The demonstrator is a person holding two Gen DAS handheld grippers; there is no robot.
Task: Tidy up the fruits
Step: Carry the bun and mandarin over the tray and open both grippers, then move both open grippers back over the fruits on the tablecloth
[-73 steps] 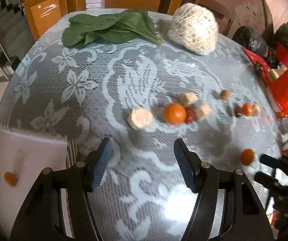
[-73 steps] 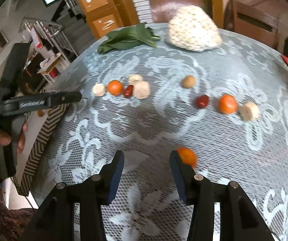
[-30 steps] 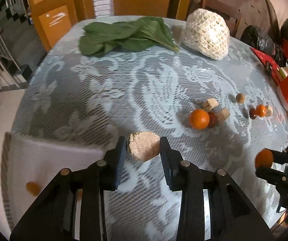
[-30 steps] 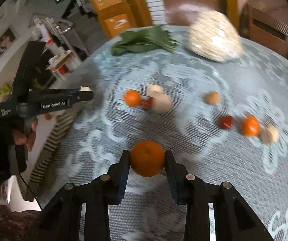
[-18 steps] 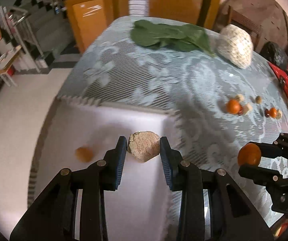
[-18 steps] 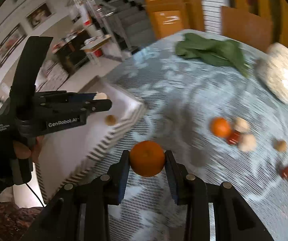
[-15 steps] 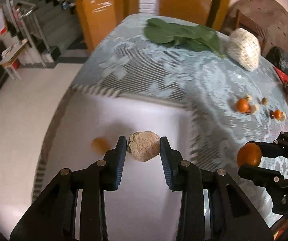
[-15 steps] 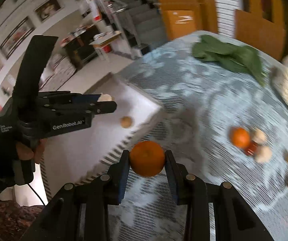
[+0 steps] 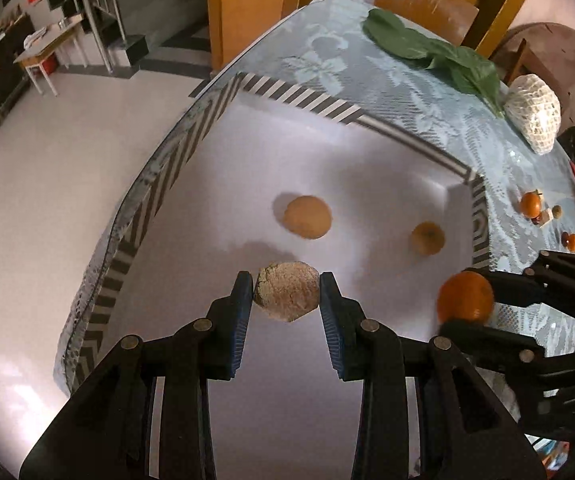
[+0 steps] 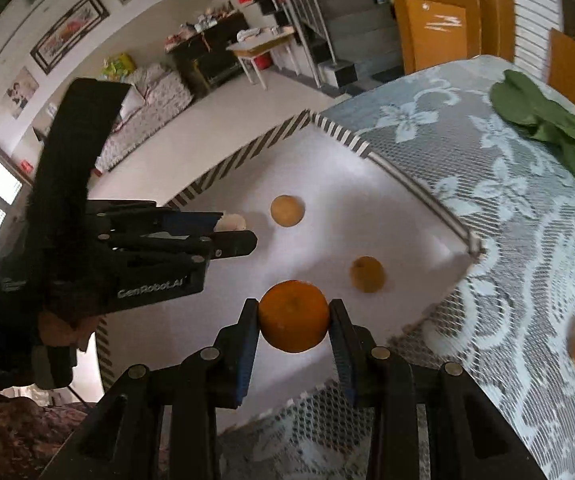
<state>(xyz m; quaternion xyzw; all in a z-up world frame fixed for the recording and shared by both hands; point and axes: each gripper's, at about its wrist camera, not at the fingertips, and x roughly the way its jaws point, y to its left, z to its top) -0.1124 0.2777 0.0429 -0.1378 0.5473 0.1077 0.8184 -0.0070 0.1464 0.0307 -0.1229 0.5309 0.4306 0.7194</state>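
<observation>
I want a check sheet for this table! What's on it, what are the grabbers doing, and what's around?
Surface: round table under a lace cloth.
Job's things: white tray holds two pale fruits; more small fruits lie loose on the cloth.
Clutter: leafy greens, netted white bundle, black bags.
Grippers: left gripper shut on a rough beige piece; right gripper shut on an orange; both over the tray.
Cables: thin one below the left hand.
Surroundings: stairs, wooden chairs, sofa, framed pictures.
</observation>
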